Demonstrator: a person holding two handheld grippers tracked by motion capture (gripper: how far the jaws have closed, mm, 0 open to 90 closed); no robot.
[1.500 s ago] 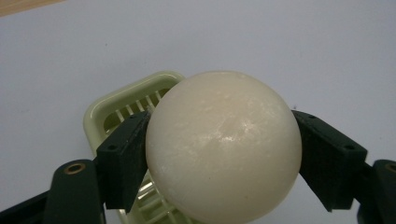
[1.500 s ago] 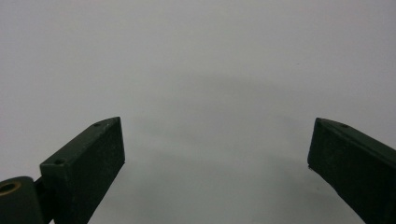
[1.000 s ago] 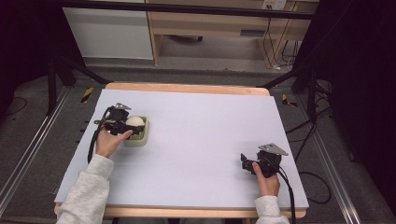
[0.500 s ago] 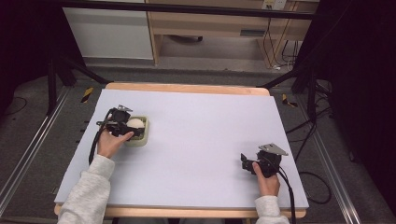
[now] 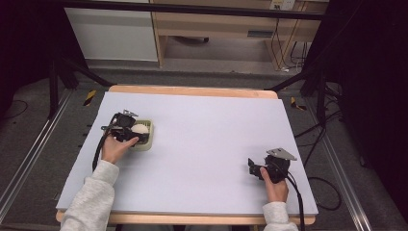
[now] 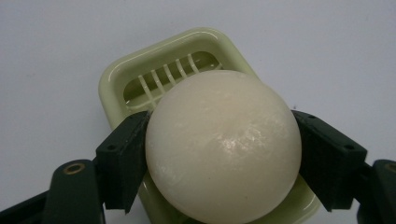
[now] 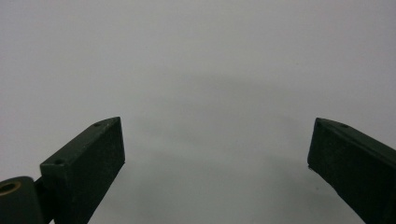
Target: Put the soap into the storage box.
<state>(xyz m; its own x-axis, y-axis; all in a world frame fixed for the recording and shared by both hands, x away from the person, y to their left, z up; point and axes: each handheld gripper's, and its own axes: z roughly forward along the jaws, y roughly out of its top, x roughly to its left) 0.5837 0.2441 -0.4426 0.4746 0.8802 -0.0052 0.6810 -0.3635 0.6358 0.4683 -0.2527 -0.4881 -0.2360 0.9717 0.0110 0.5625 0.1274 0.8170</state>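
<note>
White ball, smooth and waxy, sits clamped between the 2 black jaws of the left gripper, a jaw pressed to each side. Under it, a pale green slotted dish on the table's left half; whether ball touches dish, cannot tell. Right gripper rests well apart at the near right, jaws spread wide over bare tabletop.
</note>
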